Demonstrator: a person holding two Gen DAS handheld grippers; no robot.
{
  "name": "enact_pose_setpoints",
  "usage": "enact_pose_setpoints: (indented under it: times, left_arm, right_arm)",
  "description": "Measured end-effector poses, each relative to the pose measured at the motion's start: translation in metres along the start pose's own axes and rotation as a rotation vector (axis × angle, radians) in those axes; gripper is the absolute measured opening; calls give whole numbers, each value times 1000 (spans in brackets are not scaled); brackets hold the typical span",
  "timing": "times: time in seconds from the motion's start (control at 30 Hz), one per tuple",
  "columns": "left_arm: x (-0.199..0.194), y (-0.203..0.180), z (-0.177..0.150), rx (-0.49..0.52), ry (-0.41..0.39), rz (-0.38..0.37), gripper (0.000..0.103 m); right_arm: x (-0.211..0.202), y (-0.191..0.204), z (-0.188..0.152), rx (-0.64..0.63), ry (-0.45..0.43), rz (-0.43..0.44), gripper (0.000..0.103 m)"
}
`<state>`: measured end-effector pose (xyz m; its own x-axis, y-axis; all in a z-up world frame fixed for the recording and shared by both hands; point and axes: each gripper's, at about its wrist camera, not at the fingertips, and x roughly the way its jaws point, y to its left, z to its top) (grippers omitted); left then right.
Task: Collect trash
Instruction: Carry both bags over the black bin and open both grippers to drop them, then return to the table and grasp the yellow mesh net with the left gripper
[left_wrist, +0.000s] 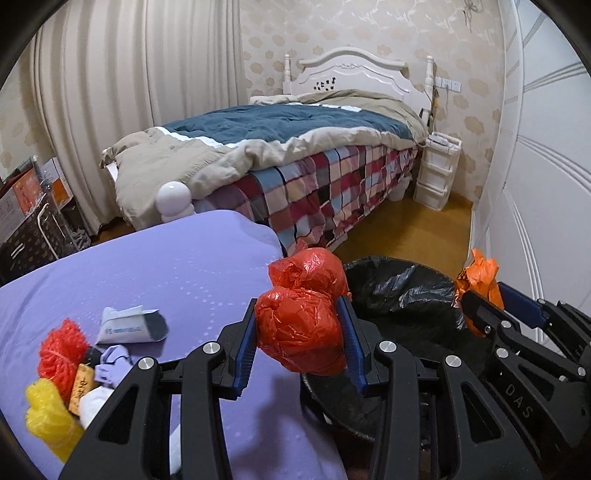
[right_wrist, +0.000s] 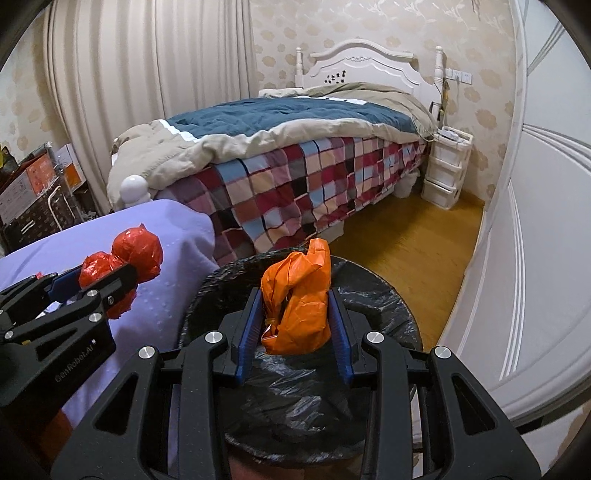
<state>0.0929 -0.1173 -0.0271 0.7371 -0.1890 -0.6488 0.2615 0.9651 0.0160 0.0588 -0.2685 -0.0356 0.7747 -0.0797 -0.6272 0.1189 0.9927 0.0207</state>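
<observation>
From the left wrist camera, the left gripper (left_wrist: 301, 332) is clamped on a crumpled red plastic bag (left_wrist: 301, 317), its blue pads (left_wrist: 246, 343) pressing the lower lump from both sides. The bag is two-lobed; its long axis runs away from the camera along the fingers, the smaller upper lobe pointing toward the bed. It hangs over the edge between the lilac-covered table (left_wrist: 166, 273) and the round bin lined with black plastic (left_wrist: 399, 291). On the table's near left lie a red mesh scrubber (left_wrist: 61, 349), a yellow mesh scrubber (left_wrist: 46, 413), a folded white-and-blue paper packet (left_wrist: 125, 325) and a crumpled lilac scrap (left_wrist: 114, 363). At the right, the right gripper (left_wrist: 484, 299) holds a crumpled orange plastic bag (left_wrist: 480, 277) beyond the bin's far rim.

From the right wrist camera, the right gripper (right_wrist: 295, 325) is closed on the orange bag (right_wrist: 297, 299), pads against both flanks. The bag stands roughly upright between the fingers, long axis along them, its twisted tip pointing up toward the bed with the checked quilt (right_wrist: 295, 177). It hangs directly over the bin's (right_wrist: 384, 295) open mouth. At the left, the left gripper (right_wrist: 107, 284) grips the red bag (right_wrist: 138, 254) above the table (right_wrist: 170, 266).
</observation>
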Motion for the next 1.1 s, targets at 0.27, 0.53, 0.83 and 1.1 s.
enact_pose_setpoints:
  times: [0.27, 0.53, 0.83, 1.1]
  left_arm:
    - [17, -12, 3, 29, 20, 9, 42]
    - [25, -12, 5, 15, 38, 21, 60]
    - [19, -12, 5, 9, 15, 40, 76]
    - [-2, -2, 3, 11, -9, 73, 78]
  right_arm:
    - [13, -14, 1, 32, 20, -7, 35]
    - [21, -19, 4, 39, 28, -11, 37]
    - [20, -29, 4, 73, 21, -40, 54]
    - [5, -29, 1, 110, 27, -61, 69]
